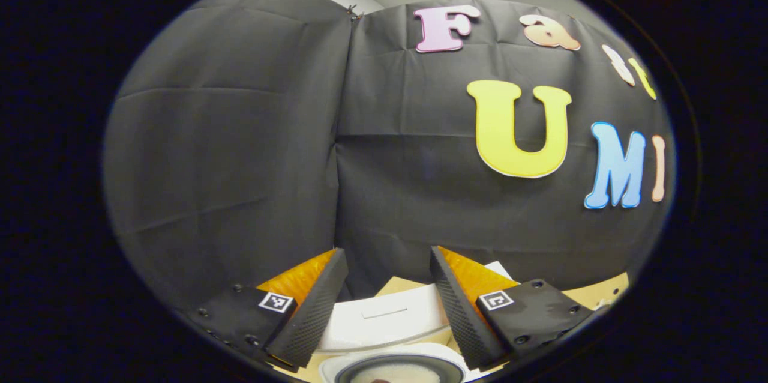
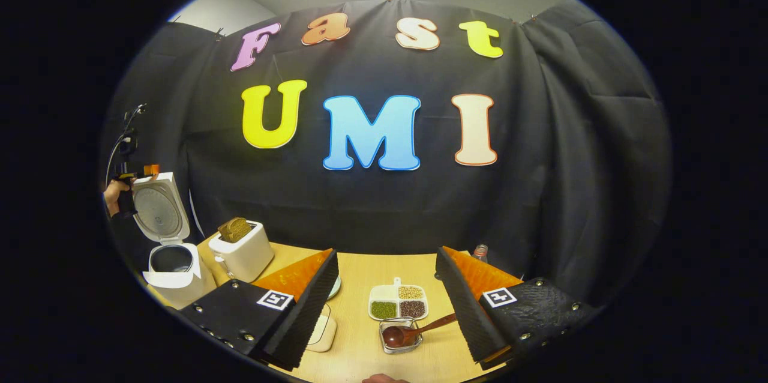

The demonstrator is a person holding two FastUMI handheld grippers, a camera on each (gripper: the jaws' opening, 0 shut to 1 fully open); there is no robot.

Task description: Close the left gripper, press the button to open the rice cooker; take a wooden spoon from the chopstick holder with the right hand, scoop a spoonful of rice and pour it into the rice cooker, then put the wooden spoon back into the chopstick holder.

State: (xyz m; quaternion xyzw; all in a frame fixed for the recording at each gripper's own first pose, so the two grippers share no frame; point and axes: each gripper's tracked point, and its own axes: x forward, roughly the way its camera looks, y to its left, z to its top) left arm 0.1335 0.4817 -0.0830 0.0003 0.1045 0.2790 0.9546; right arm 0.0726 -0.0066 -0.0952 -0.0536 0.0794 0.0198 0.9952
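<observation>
a: since the cooker (image 2: 174, 263) stands open at the table's (image 2: 360, 269) left edge, lid (image 2: 157, 210) up, the spoon (image 2: 414, 330) comes next. it lies low in the holder (image 2: 401, 335), between the right gripper (image 2: 387, 287) fingers.
b: both grippers gape, empty?
a: yes. left gripper (image 1: 389, 281) hovers over the pot. bring the right down and pinch the handle.

Both grippers (image 1: 389, 305) (image 2: 387, 305) agape, empty.

Left tool (image 1: 389, 287), right tool (image 2: 387, 290): ribbed pads, square markers, screwed housings.
</observation>
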